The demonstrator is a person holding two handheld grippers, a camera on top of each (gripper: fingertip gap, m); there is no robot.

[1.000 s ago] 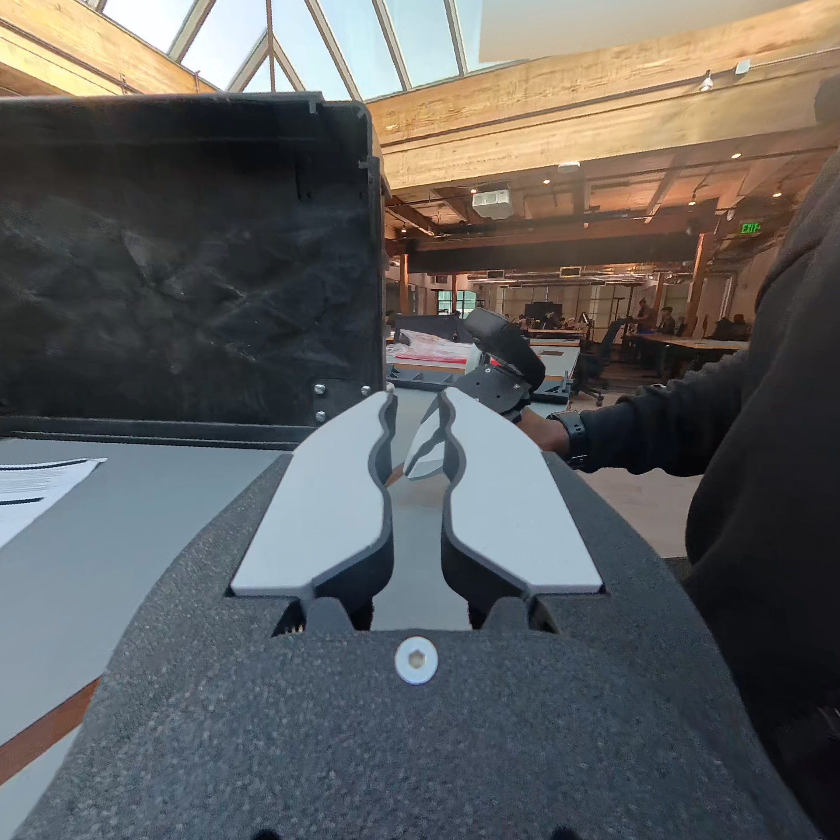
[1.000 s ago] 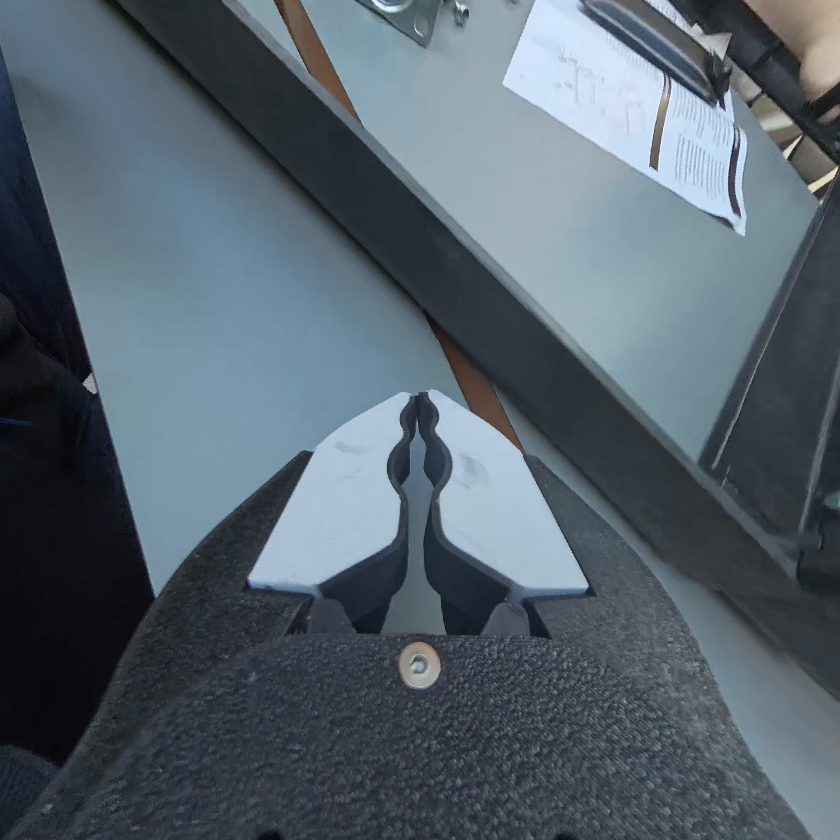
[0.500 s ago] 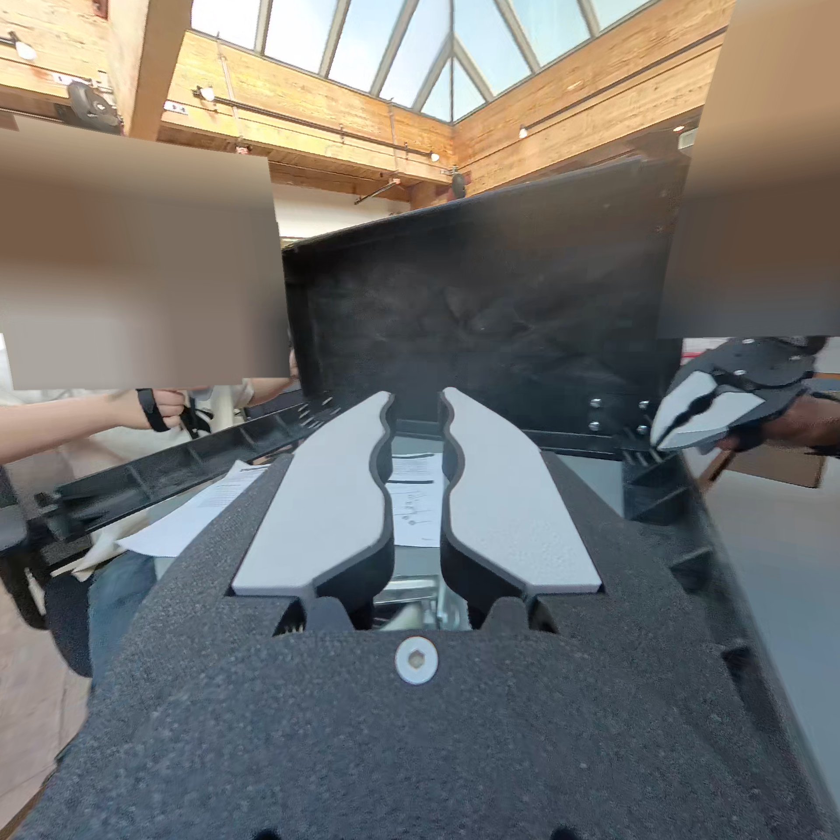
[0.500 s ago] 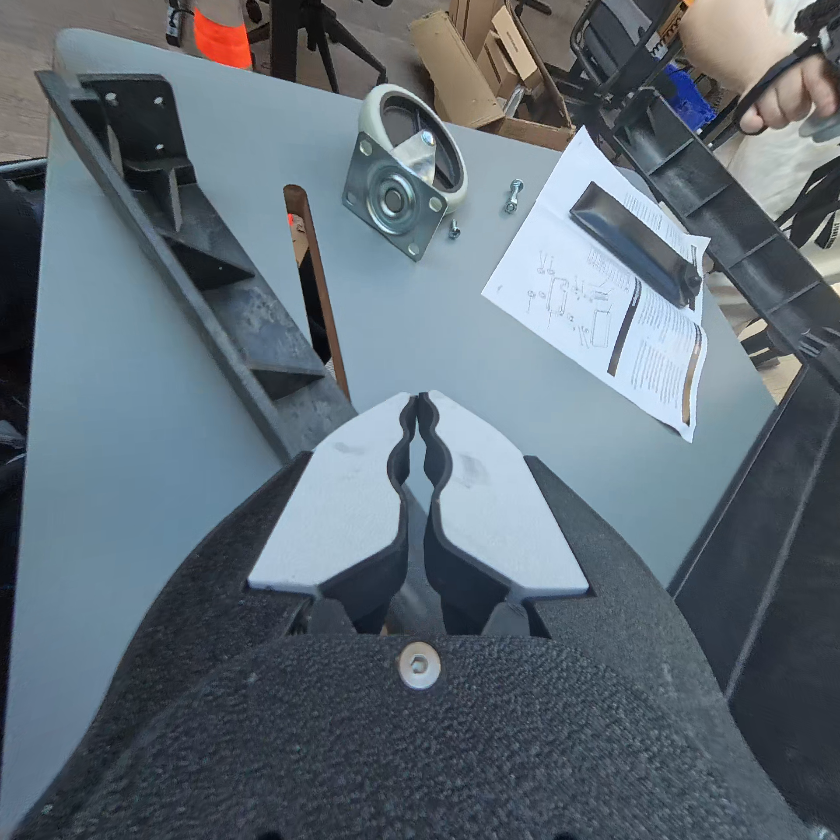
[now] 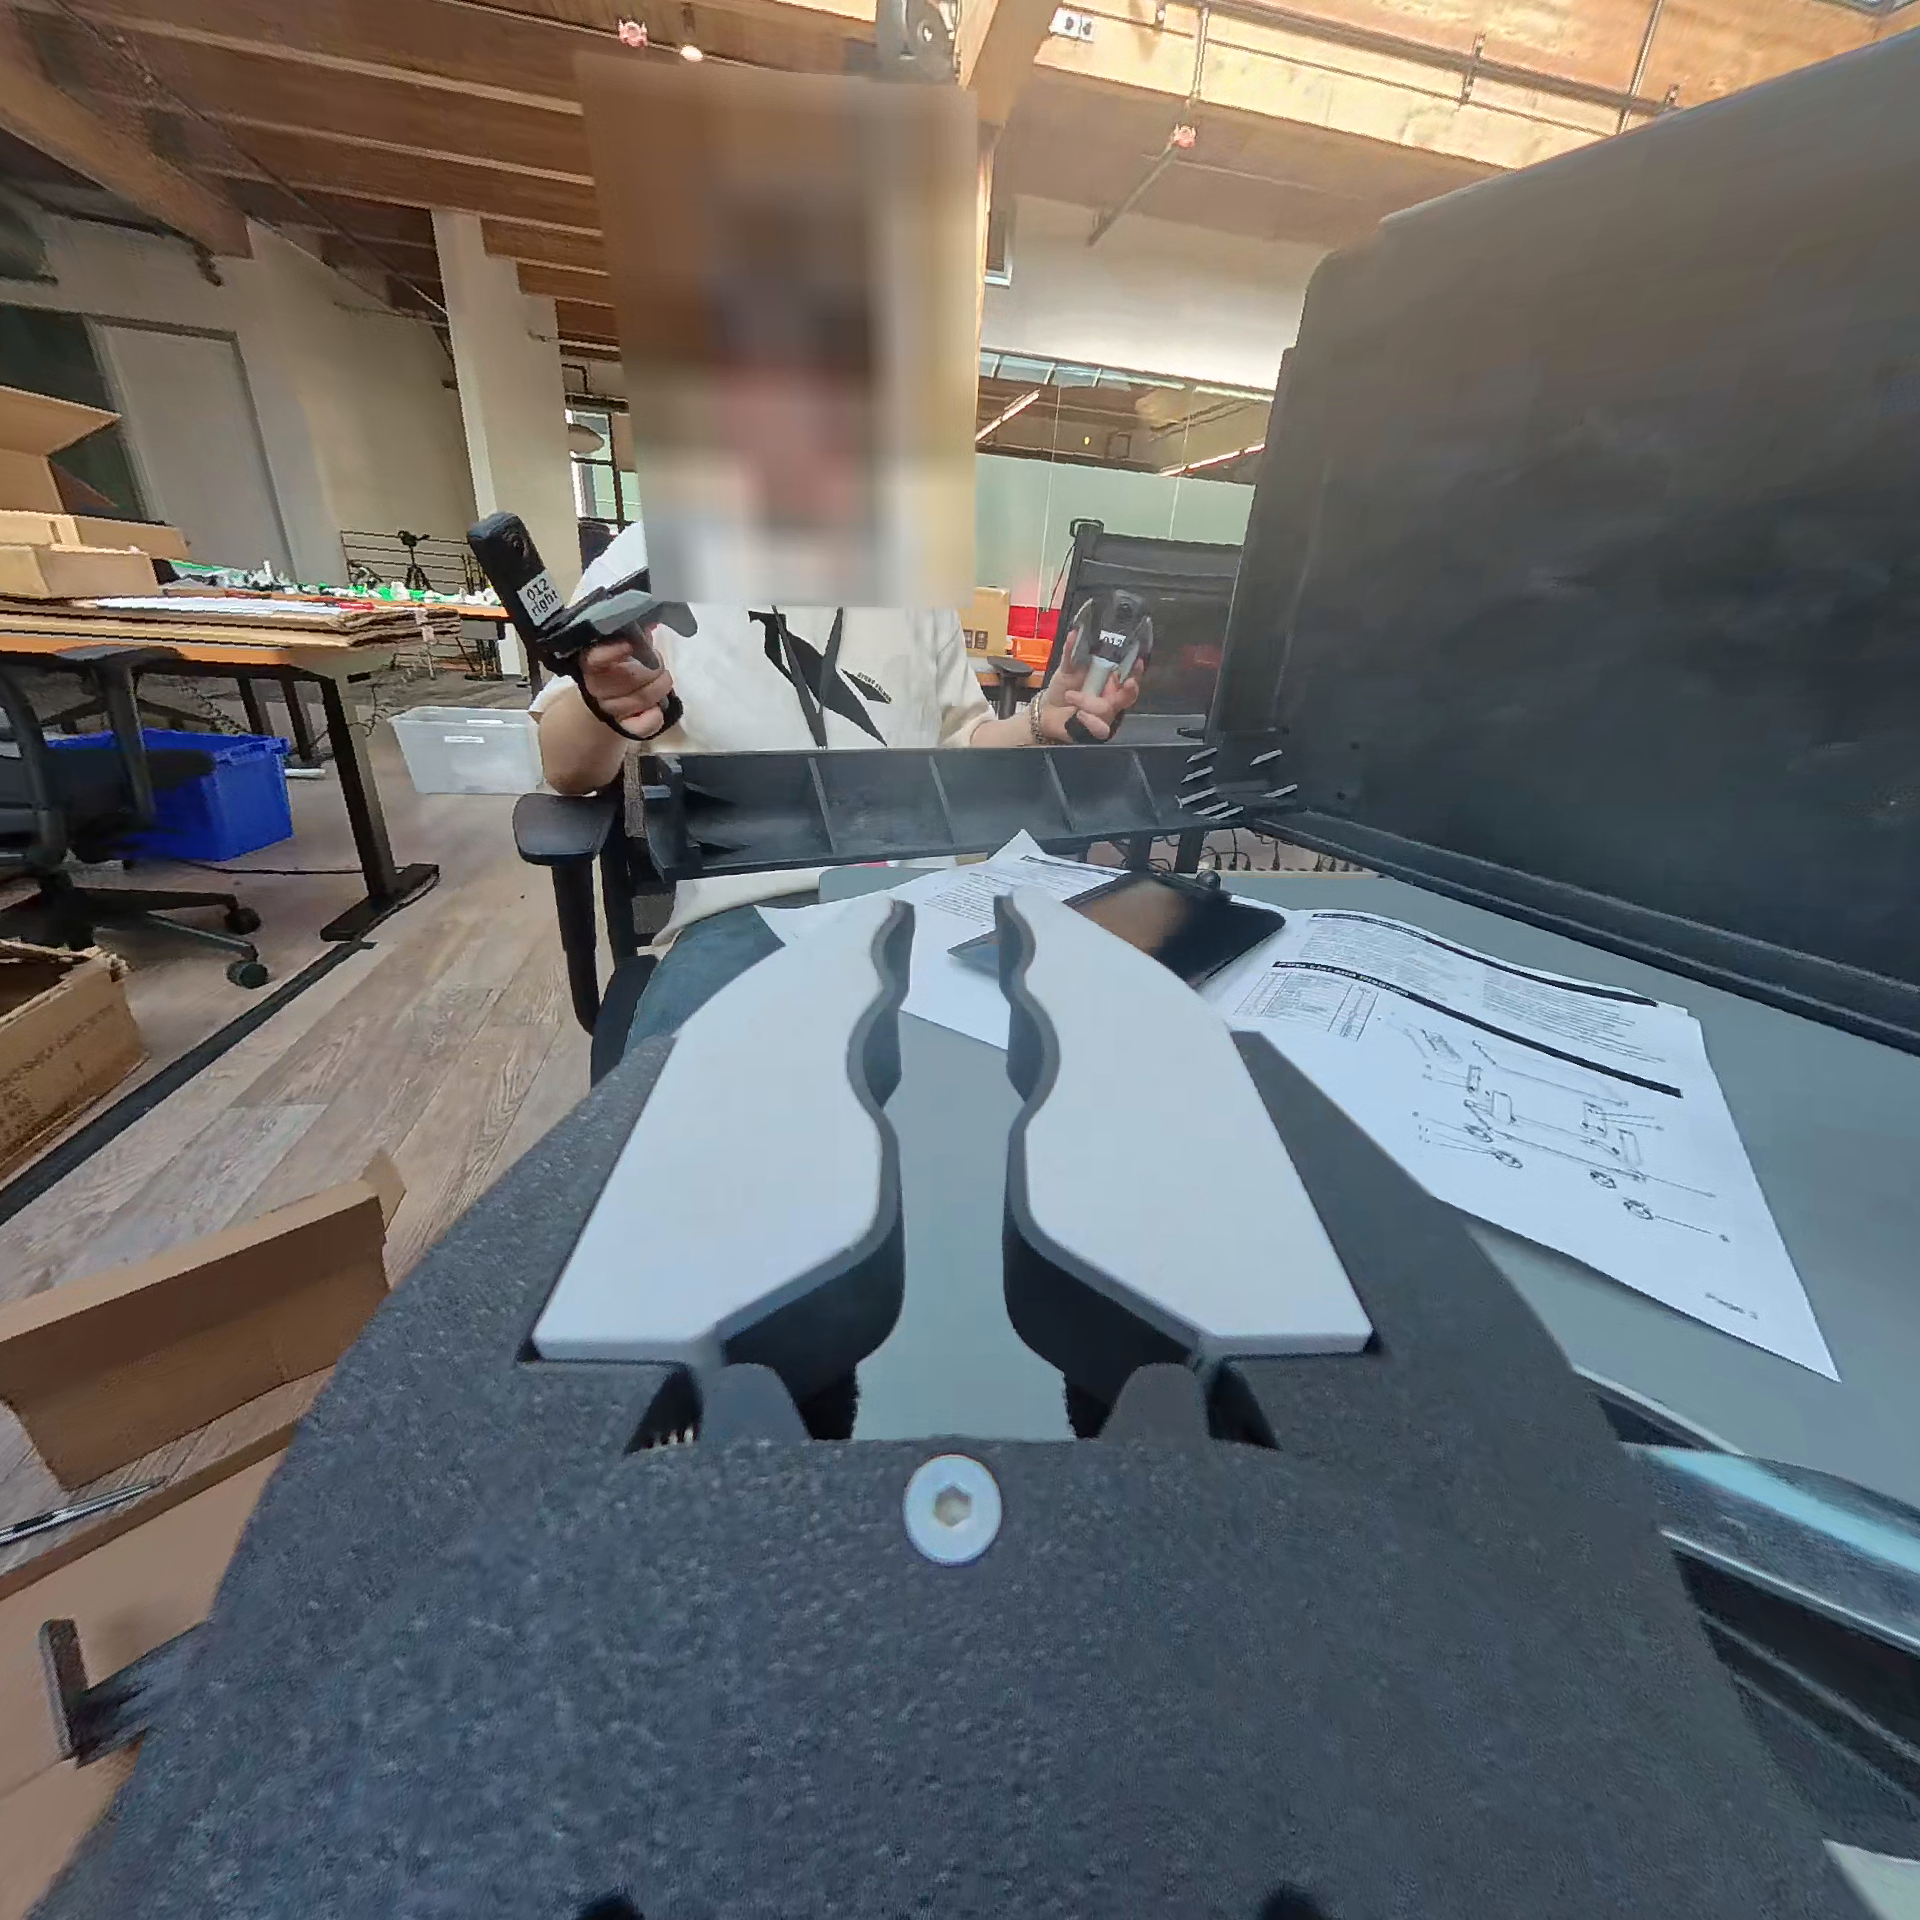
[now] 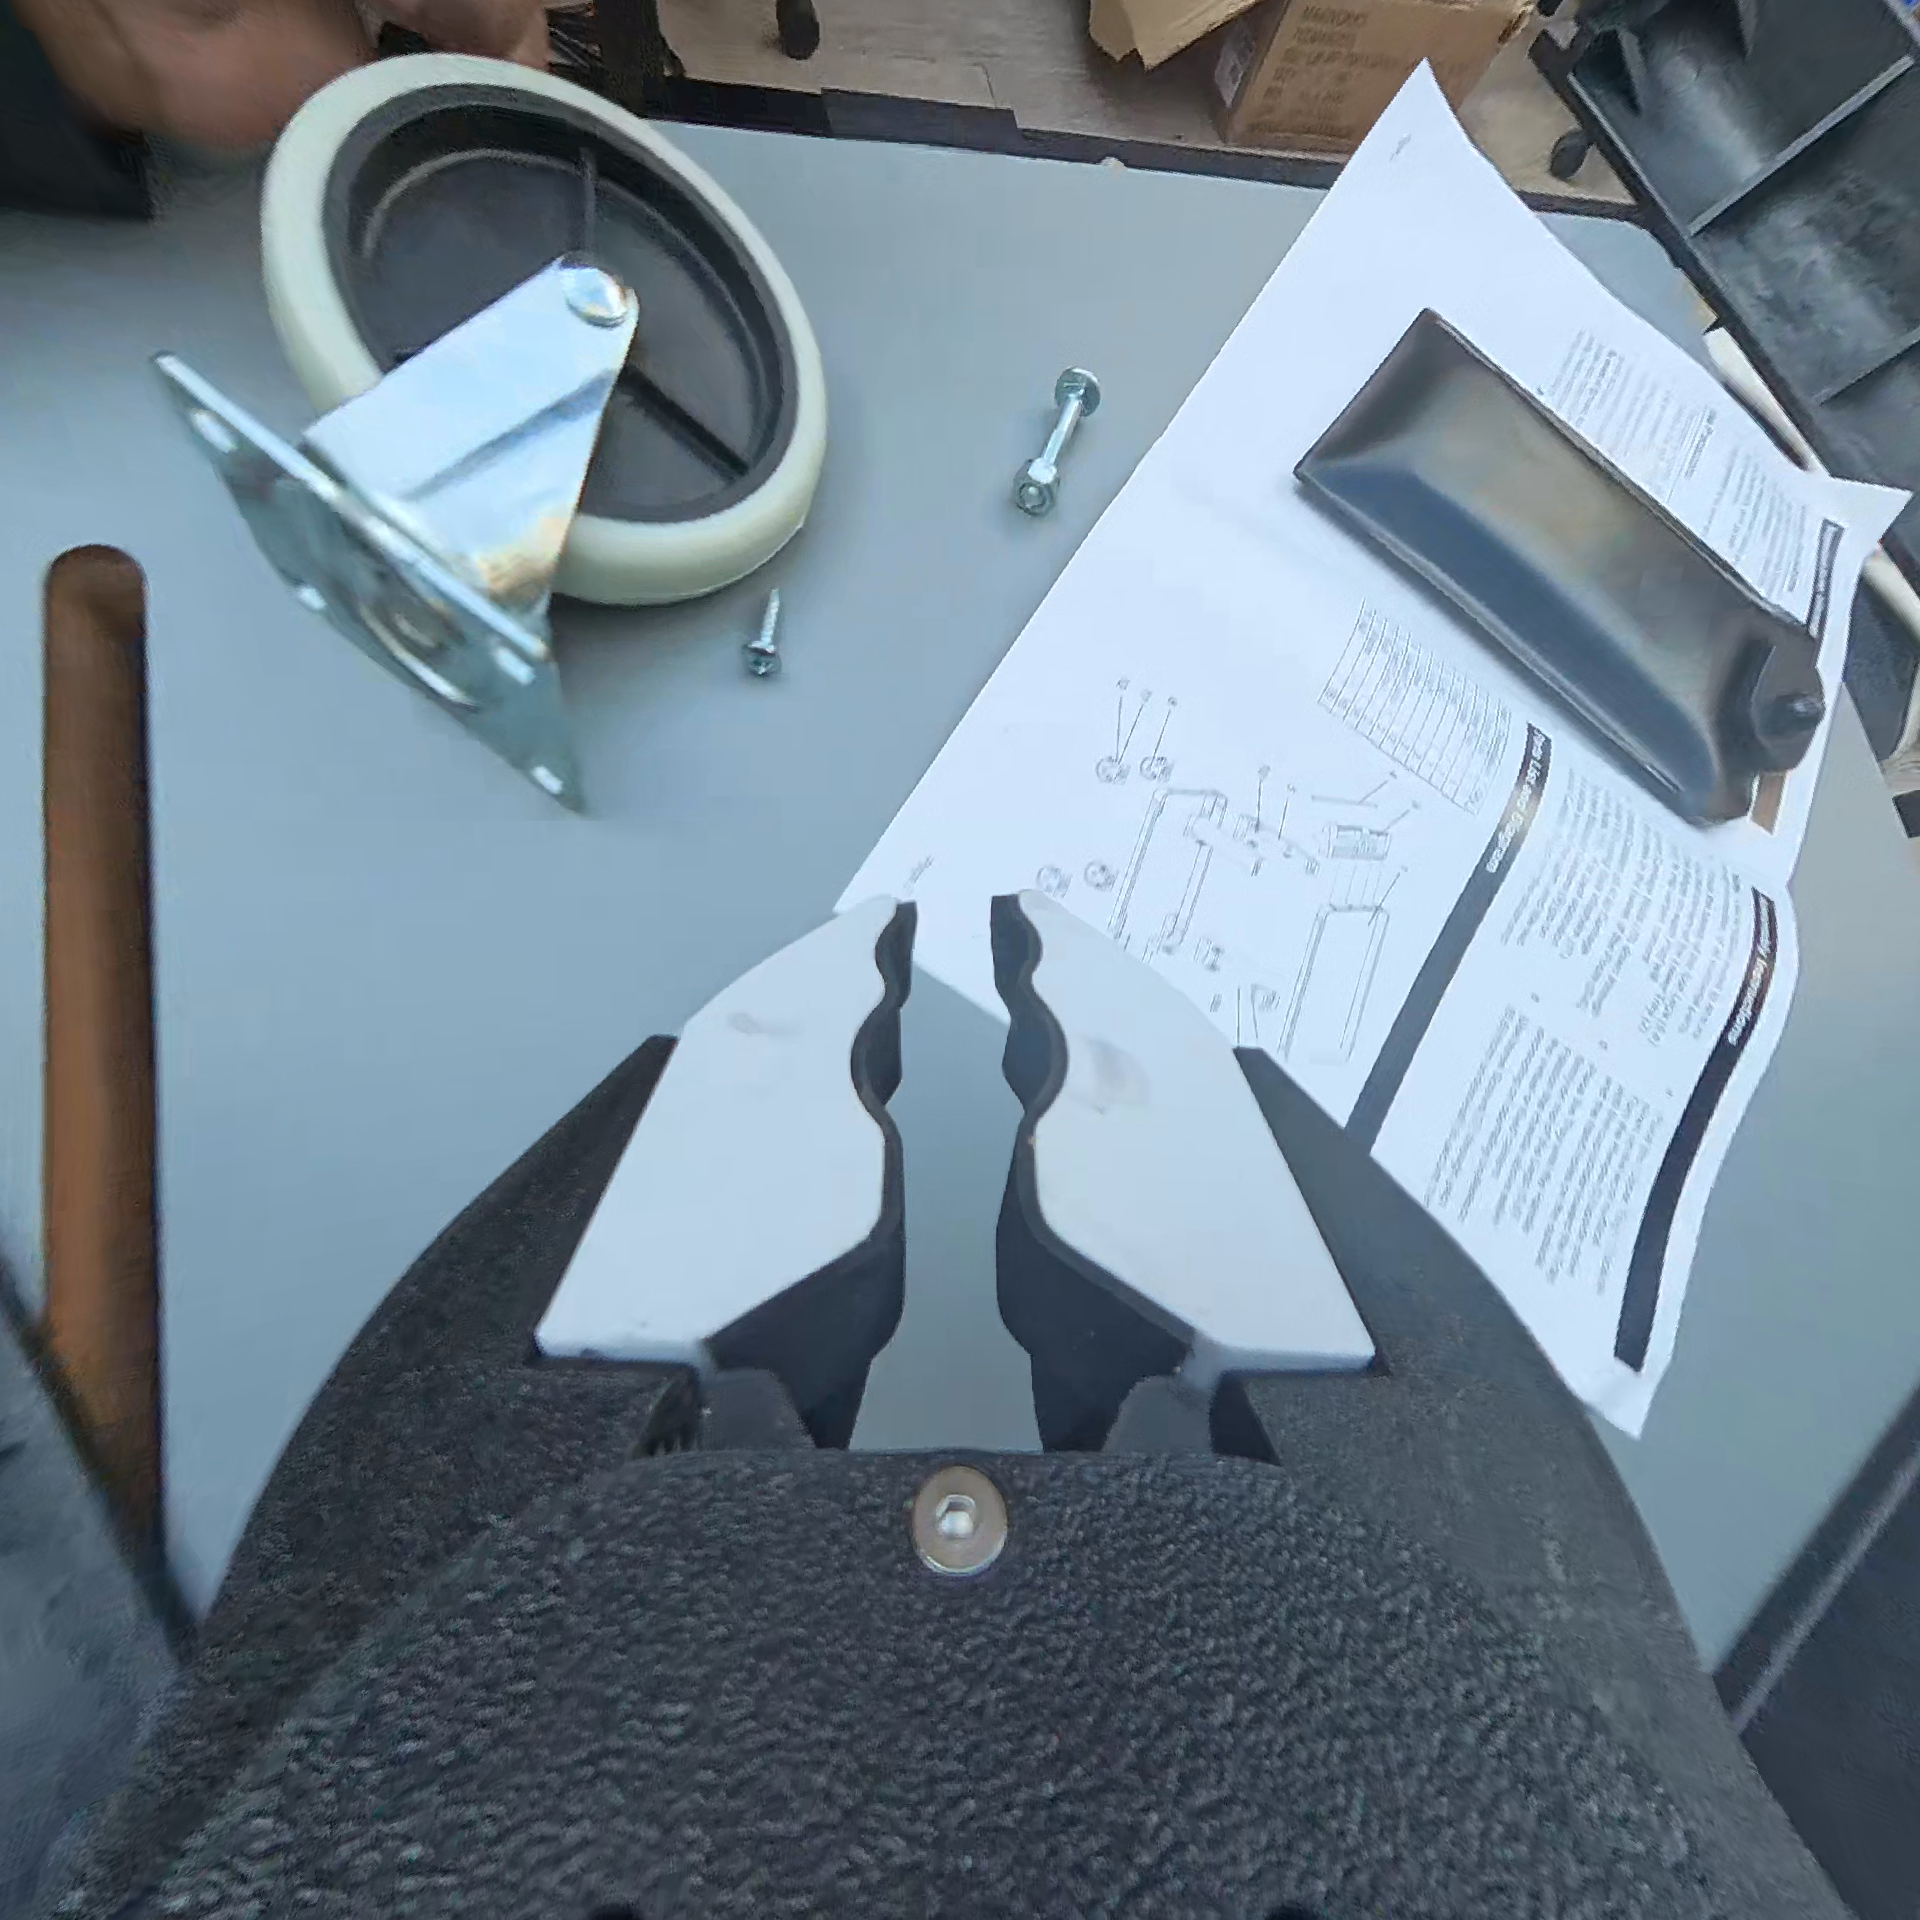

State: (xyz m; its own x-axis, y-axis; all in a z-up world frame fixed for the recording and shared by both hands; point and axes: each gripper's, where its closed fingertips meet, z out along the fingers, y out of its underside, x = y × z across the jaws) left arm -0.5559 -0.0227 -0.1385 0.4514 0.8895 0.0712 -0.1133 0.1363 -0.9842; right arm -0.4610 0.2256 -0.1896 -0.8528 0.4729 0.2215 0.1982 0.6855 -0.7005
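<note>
Two handheld grippers hang above a grey table (image 6: 364,935), both with jaws parted and nothing between the pads. Landmark: the printed instruction sheet (image 6: 1299,644). Right gripper (image 6: 953,906) hovers over the sheet's near corner; left gripper (image 5: 953,904) points at its far edge. A black tray (image 6: 1548,582) lies on the sheet. Beside the sheet rest a bolt (image 6: 1049,436), a screw (image 6: 764,639) and a caster wheel (image 6: 499,416).

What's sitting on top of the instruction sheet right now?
A black tray-like part lies on the far end of the instruction sheet, covering the print beneath it. The right gripper, open and empty, hangs over the sheet's near corner. The bolt lies beside the sheet, on the table.
</note>
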